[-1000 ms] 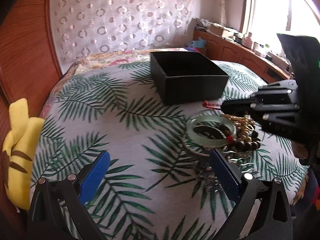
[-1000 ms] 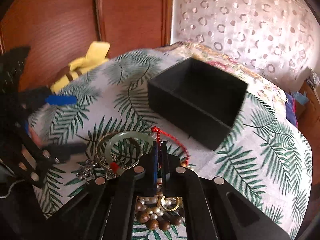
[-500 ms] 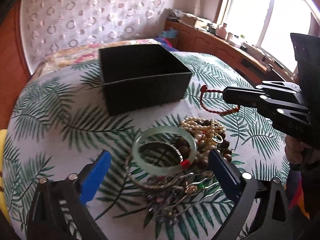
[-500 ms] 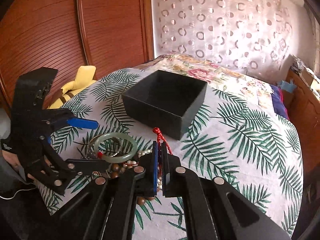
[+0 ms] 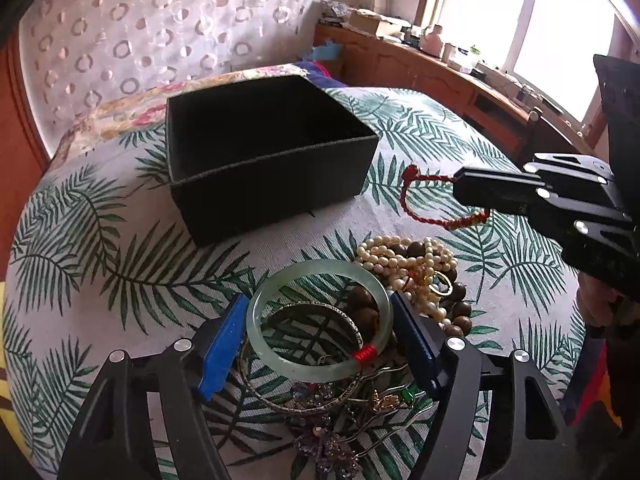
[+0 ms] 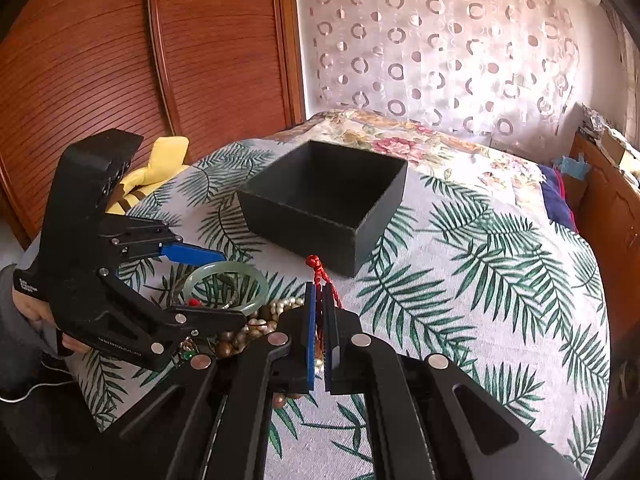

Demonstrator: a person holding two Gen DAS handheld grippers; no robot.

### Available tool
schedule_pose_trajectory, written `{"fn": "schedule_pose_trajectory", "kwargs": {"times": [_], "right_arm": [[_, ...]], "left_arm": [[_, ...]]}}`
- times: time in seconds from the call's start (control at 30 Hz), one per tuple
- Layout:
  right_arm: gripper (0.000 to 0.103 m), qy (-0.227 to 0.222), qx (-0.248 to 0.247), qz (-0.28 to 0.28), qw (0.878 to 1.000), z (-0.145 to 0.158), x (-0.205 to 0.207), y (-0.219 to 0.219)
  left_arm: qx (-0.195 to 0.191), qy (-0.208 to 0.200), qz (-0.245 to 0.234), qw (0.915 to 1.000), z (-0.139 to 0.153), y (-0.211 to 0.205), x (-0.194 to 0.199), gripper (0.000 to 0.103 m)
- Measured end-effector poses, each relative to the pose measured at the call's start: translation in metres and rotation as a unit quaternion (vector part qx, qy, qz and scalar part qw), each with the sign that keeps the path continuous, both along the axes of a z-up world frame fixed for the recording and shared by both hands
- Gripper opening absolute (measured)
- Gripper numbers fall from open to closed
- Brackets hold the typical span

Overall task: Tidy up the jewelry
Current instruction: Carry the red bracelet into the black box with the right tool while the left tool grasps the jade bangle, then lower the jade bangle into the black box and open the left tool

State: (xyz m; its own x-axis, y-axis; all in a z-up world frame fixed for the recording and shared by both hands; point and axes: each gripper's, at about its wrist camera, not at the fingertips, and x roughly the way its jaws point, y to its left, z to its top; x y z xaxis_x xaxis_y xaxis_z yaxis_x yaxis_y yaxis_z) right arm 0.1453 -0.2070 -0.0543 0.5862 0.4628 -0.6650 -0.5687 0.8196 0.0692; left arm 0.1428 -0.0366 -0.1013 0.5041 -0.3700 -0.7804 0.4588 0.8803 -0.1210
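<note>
A bed covered with a white cloth printed with green palm fronds (image 5: pixel 120 248) fills both views, backed by reddish wooden panelled doors (image 6: pixel 120 60) and a sheer curtain with ring patterns (image 6: pixel 440 48). On the cloth sits a square black open-topped box (image 5: pixel 276 184), its inside dark. Just in front of the box lies a heap of jewelry. The left gripper (image 5: pixel 320 332), its blue-padded fingers spread wide, straddles a pale green jade bangle (image 5: pixel 320 320) with a red thread wrap, which lies on thin silver metal bangles (image 5: pixel 304 396). Beside these are white pearl strands (image 5: pixel 404 256) and brown wooden beads (image 5: pixel 460 308). The right gripper (image 6: pixel 320 300) is clamped on a red braided cord bracelet (image 5: pixel 416 208), held above the cloth near the box's corner.
</note>
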Motion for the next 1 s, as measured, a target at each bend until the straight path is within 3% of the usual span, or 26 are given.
{"fn": "schedule_pose_trajectory", "kwargs": {"times": [0.43,0.77,0.8,0.83,0.93,1.0], "right_arm": [[0.003,-0.030,0.033,0.004,0.999,0.042,0.043,0.016],[0.004,0.003,0.030,0.006,1.000,0.026,0.084,0.039],[0.006,0.007,0.030,0.004,1.000,0.024,0.086,0.040],[0.014,0.011,0.030,0.001,0.999,0.022,0.089,0.039],[0.047,0.014,0.035,-0.008,0.999,0.019,0.092,0.035],[0.047,0.011,0.041,-0.012,0.999,0.021,0.093,0.031]], "left_arm": [[-0.022,-0.062,0.045,0.9968,0.043,0.023,0.003,0.069],[-0.020,-0.089,0.061,0.9940,0.066,0.029,0.022,0.069],[-0.020,-0.089,0.061,0.9939,0.065,0.029,0.024,0.069],[-0.020,-0.089,0.062,0.9939,0.066,0.029,0.026,0.069],[-0.019,-0.087,0.066,0.9938,0.066,0.028,0.036,0.069],[-0.018,-0.088,0.069,0.9935,0.066,0.028,0.042,0.069]]}}
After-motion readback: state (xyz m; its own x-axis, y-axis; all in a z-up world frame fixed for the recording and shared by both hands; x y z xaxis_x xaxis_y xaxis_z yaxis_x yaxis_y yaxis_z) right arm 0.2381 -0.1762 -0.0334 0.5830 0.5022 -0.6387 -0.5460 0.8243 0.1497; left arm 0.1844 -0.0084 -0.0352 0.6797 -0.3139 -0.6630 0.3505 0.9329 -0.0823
